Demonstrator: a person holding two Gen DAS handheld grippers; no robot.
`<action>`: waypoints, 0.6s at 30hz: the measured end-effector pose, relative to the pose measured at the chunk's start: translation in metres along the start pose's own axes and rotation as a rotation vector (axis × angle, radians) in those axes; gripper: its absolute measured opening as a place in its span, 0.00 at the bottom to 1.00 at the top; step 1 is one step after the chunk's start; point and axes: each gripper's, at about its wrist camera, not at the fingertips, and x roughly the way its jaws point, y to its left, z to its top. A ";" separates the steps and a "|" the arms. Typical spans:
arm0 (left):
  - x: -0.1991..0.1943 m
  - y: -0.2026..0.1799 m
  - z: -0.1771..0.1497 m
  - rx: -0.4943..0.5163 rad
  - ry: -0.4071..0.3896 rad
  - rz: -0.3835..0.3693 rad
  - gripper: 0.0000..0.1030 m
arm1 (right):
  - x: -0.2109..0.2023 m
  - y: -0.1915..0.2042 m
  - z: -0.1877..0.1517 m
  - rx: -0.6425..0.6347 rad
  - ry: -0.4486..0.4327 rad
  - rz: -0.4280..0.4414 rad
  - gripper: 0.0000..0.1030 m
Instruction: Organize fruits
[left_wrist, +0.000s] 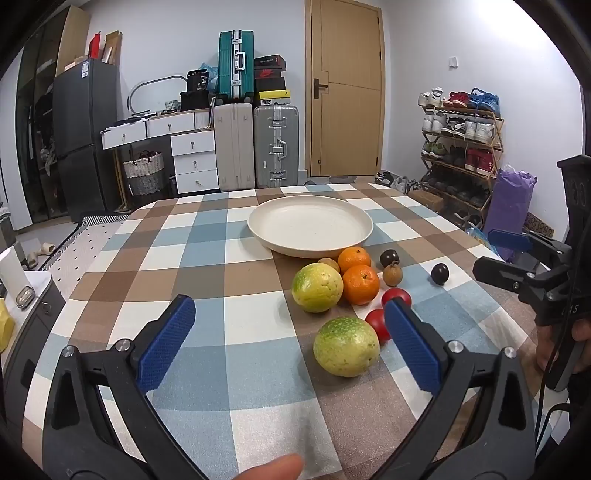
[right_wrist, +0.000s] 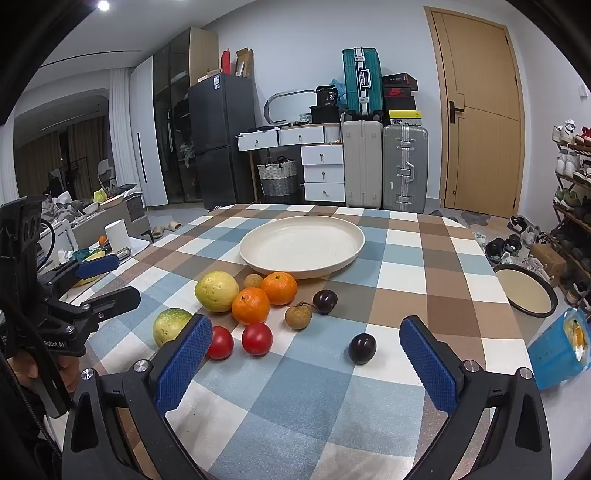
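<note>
An empty cream plate (left_wrist: 310, 225) (right_wrist: 301, 242) sits on the checked tablecloth. In front of it lie two yellow-green guavas (left_wrist: 346, 346) (left_wrist: 317, 287), two oranges (left_wrist: 361, 284) (right_wrist: 251, 305), two red tomatoes (right_wrist: 257, 338) (right_wrist: 220, 343), two dark plums (right_wrist: 362, 348) (right_wrist: 325, 301) and two brown longans (right_wrist: 297, 316) (right_wrist: 253, 280). My left gripper (left_wrist: 290, 339) is open and empty, with the near guava just inside its right finger. My right gripper (right_wrist: 306, 354) is open and empty, with a plum and a tomato ahead of its jaws. Each gripper shows in the other's view, the left gripper (right_wrist: 107, 278) at left and the right gripper (left_wrist: 498, 254) at right.
Off the table's right side are a dark-rimmed bowl (right_wrist: 526, 291), a blue snack bag (right_wrist: 561, 350) and a shoe rack (left_wrist: 461, 147). Suitcases (left_wrist: 255, 144), white drawers (left_wrist: 192, 155) and a door (left_wrist: 347, 88) stand behind. A low cluttered table (right_wrist: 92, 236) is at left.
</note>
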 end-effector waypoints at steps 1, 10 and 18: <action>0.000 0.000 0.000 0.002 -0.001 0.001 0.99 | 0.000 0.000 0.000 0.000 0.000 -0.001 1.00; 0.000 0.000 0.000 0.004 -0.001 0.004 0.99 | 0.000 0.000 0.000 0.000 0.005 -0.001 1.00; 0.000 0.000 0.000 0.003 0.000 0.003 0.99 | 0.000 0.000 0.000 0.001 0.005 0.000 1.00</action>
